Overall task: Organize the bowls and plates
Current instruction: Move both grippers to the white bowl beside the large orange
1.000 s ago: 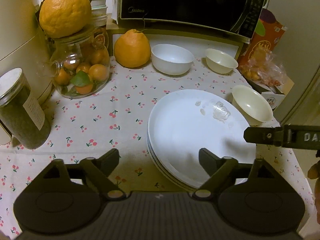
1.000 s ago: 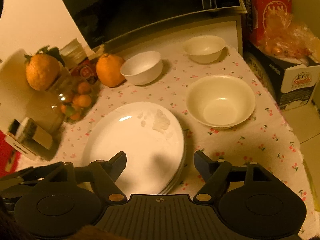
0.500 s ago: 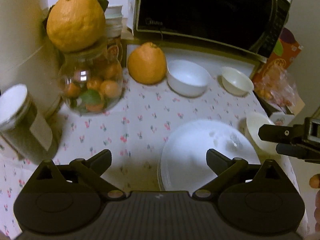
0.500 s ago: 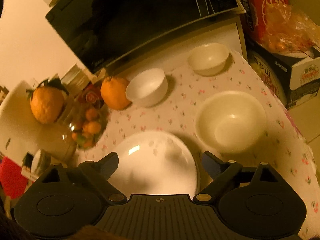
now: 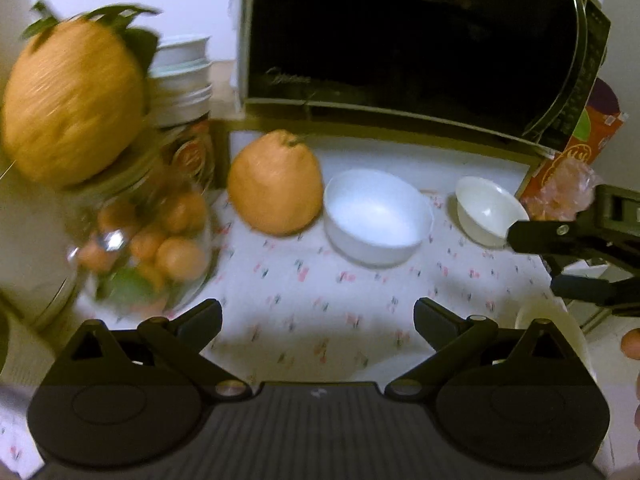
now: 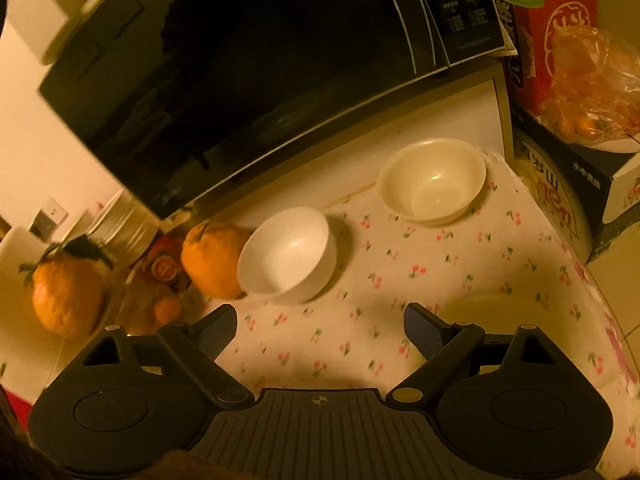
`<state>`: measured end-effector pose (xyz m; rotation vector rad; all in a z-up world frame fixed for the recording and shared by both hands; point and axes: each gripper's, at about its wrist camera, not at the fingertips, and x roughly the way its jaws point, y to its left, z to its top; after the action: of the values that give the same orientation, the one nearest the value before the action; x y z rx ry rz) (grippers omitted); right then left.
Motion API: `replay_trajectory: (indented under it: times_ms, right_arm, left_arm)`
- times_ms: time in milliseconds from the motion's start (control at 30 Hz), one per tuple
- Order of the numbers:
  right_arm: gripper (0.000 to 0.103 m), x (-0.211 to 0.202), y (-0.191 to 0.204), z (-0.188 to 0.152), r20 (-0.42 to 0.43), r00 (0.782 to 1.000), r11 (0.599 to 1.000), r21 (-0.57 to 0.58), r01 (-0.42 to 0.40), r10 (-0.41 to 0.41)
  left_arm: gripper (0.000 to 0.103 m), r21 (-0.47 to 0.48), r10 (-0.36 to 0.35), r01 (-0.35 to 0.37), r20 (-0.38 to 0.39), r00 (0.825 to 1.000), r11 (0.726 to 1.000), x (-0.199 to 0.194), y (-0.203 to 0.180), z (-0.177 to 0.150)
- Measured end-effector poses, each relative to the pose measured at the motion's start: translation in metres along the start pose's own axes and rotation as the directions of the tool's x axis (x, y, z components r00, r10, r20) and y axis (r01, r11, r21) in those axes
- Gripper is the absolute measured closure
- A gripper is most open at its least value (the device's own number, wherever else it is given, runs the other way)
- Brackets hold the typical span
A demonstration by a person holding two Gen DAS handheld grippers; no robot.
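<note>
A white bowl (image 5: 378, 216) stands at the back of the flowered tablecloth, next to a large orange (image 5: 276, 184). It also shows in the right wrist view (image 6: 288, 254). A smaller cream bowl (image 5: 490, 210) stands further right, also in the right wrist view (image 6: 434, 180). A third cream bowl (image 5: 554, 334) sits at the right edge, partly hidden; its rim (image 6: 492, 308) shows beside the right finger. My left gripper (image 5: 318, 314) is open and empty above the cloth. My right gripper (image 6: 320, 320) is open and empty; it shows in the left wrist view (image 5: 560, 258). The plate stack is out of view.
A black microwave (image 5: 400, 48) stands on a shelf behind the bowls. A glass jar of small oranges (image 5: 148, 248) with a big orange (image 5: 72, 104) on top stands at the left. A red box (image 6: 554, 24) and bagged fruit (image 6: 592, 92) stand at the right.
Both grippers moved forward toward the back of the table. The plate stack dropped out of both views. The bowls at the back look larger and closer. Both grippers stayed open.
</note>
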<state>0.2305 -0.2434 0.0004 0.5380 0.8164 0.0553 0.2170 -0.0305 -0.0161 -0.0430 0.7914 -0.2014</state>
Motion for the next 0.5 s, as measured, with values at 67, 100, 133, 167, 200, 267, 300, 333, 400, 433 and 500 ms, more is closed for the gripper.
replay_trajectory:
  times_ms: [67,100,133,167,200,267,300,333,400,433,500]
  right_arm:
    - [0.011,0.013,-0.004,0.007,-0.015,1.000,1.000,0.012,0.004,-0.004]
    - [0.011,0.020,-0.006,0.010,-0.029,1.000,1.000,0.021,0.002,-0.001]
    - [0.011,0.026,-0.008,0.013,-0.042,0.999,1.000,0.029,-0.003,0.004]
    - [0.011,0.032,-0.010,0.016,-0.056,0.998,0.999,0.038,-0.009,0.011]
    - [0.011,0.038,-0.012,0.018,-0.065,0.998,0.999,0.046,-0.013,0.016]
    - [0.011,0.047,-0.014,0.023,-0.074,0.997,0.998,0.061,-0.012,0.017]
    - [0.011,0.052,-0.015,0.025,-0.075,0.997,0.998,0.068,-0.010,0.015]
    - [0.011,0.056,-0.016,0.026,-0.074,0.997,0.997,0.074,-0.009,0.015]
    - [0.011,0.063,-0.016,0.028,-0.070,0.997,0.996,0.084,-0.014,0.020]
    - [0.012,0.067,-0.016,0.030,-0.072,0.997,0.996,0.087,-0.017,0.023]
    - [0.014,0.073,-0.017,0.031,-0.072,0.997,0.996,0.093,-0.017,0.023]
  left_arm:
    - [0.003,0.012,0.003,-0.003,0.019,1.000,1.000,0.008,-0.006,0.005]
    - [0.004,0.016,0.000,-0.001,0.026,1.000,1.000,0.012,-0.008,0.008]
    - [0.005,0.016,-0.003,0.002,0.028,1.000,1.000,0.017,-0.009,0.011]
    - [0.008,0.010,-0.004,0.004,0.028,1.000,1.000,0.023,-0.010,0.014]
    - [0.009,0.002,-0.007,0.007,0.028,1.000,1.000,0.026,-0.010,0.017]
    - [0.018,-0.026,-0.023,0.024,0.026,0.999,0.999,0.035,-0.007,0.023]
    - [0.021,-0.045,-0.033,0.035,0.023,0.999,0.998,0.040,-0.005,0.025]
    - [0.026,-0.061,-0.037,0.038,0.020,0.999,0.997,0.044,-0.003,0.027]
    - [0.035,-0.094,-0.051,0.052,0.012,0.999,0.994,0.052,0.000,0.030]
    - [0.040,-0.107,-0.056,0.056,0.010,0.998,0.993,0.056,0.002,0.031]
    - [0.045,-0.118,-0.059,0.059,0.010,0.998,0.991,0.062,0.003,0.031]
